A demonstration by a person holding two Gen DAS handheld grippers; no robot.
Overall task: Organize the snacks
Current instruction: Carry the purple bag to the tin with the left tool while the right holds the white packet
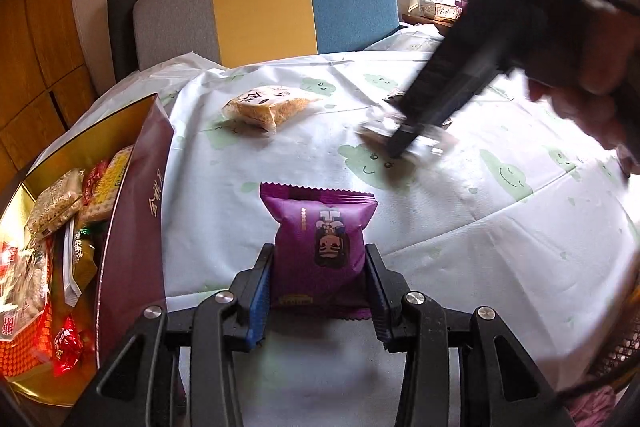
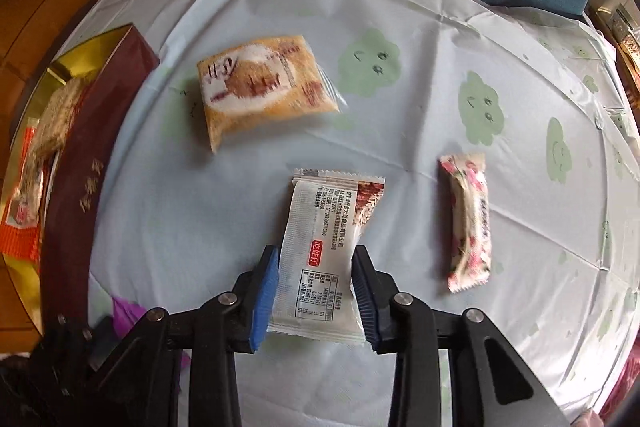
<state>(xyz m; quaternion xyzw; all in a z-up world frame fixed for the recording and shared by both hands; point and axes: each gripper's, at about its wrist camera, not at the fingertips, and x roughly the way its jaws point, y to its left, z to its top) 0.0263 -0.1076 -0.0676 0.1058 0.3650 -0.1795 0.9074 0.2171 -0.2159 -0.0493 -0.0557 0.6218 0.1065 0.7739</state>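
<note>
**Both tongs on snack packs at the table**

Left view: my left tongs (image 1: pixel 320 291) are clamped on a purple pack (image 1: pixel 322 247), both pads pressed against its sides, its sealed top edge pointing away from me over the tablecloth (image 1: pixel 460 227). To the left stands the maroon box (image 1: pixel 132 219), open, gold inside, with many snacks piled in it. Further off on the cloth lies an orange pack (image 1: pixel 260 107). My right tongs (image 1: pixel 400 147) show at upper right, blurred, tips down on a pale pack; from here I cannot tell how they stand. A striped chair back (image 1: pixel 260 7) is behind the table.

Right view: my right tongs (image 2: pixel 316 291) are clamped on a white pack (image 2: pixel 320 259) that lies flat on the cloth, pads touching both long sides. A pink flowered pack (image 2: pixel 468 223) lies just to its right, apart from it. The orange pack (image 2: pixel 260 87) lies beyond, nearer the box (image 2: pixel 80 187) at the left edge.
</note>
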